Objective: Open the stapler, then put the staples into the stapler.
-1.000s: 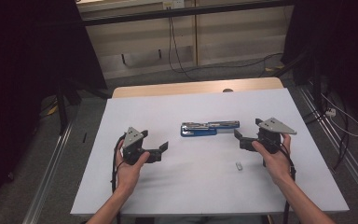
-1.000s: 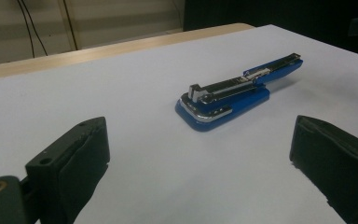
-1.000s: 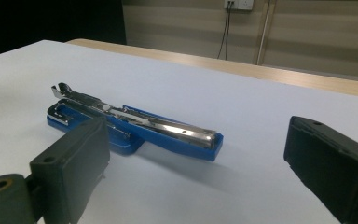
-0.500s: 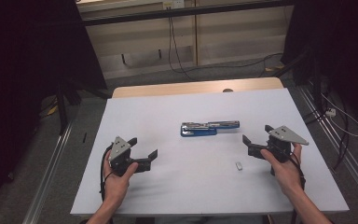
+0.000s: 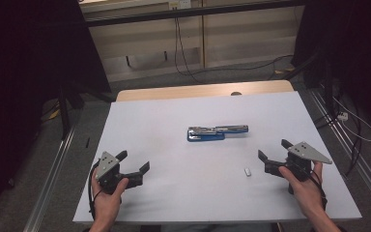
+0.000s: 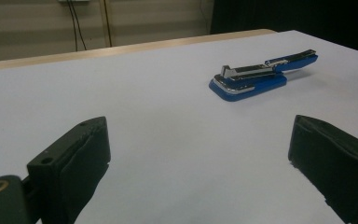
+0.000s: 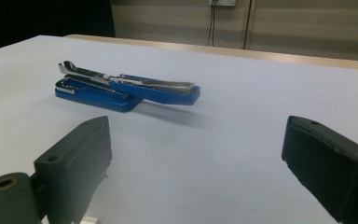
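A blue stapler lies swung open in the middle of the white table, its metal magazine exposed. My left gripper rests near the front left, open and empty, well short of the stapler, which lies ahead and to the right between the black jaws in the left gripper view. My right gripper is at the front right, also open with nothing in it. It faces the stapler from the other side, with a wide gap between its jaws.
A small pale metal piece lies on the table just left of the right gripper. A wooden strip runs along the table's far edge. Cables hang on the wall behind, and metal rails flank the table on the floor.
Both grippers have drawn back from the stapler toward the table's front edge, the left one also moving left. Both stayed open. The stapler has not moved.
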`<state>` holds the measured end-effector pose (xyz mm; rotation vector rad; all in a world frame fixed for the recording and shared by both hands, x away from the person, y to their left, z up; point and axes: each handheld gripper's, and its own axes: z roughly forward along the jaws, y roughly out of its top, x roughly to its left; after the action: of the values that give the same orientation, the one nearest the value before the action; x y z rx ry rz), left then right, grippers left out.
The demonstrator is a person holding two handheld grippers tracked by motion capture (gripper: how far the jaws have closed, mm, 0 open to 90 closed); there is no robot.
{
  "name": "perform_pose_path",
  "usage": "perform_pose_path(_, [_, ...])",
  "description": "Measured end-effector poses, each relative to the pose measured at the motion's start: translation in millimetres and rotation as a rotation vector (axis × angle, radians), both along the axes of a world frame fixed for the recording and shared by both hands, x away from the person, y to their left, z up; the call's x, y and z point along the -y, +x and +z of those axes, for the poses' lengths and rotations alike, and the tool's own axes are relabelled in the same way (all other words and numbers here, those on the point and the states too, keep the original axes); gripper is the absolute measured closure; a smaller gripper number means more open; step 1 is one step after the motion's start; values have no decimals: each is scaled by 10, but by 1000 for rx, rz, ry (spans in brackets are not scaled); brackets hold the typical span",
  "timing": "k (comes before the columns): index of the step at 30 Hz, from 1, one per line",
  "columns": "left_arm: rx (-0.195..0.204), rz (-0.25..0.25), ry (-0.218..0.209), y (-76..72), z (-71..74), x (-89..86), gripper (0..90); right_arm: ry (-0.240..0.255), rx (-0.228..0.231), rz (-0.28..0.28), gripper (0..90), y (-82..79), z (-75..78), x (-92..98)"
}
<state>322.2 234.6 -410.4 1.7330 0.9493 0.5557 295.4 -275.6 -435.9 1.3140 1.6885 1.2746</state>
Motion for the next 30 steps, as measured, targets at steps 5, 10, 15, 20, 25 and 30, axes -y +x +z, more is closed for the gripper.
perform_pose_path(5, [-13, -5, -13, -1, 1, -7, 47, -7, -2, 6, 81, -4, -7, 5])
perform_pose_path(10, [-38, -14, -5, 4, -29, 30, 46, 13, -23, 25, 93, 8, 26, 4])
perform_pose_path(15, [-43, -55, 20, -65, -26, 93, 46, 30, -82, 92, 71, 57, 40, -8])
perform_pose_path(20, [-43, -49, 29, -99, -33, 62, 46, 28, -135, 161, 48, 101, 52, -63])
perform_pose_path(25, [-35, -49, 33, -138, -18, 54, 46, 23, -216, 237, 38, 144, 37, -105])
perform_pose_path(30, [-40, -70, 50, -127, -35, 135, 47, 18, -302, 318, 44, 168, 66, -153])
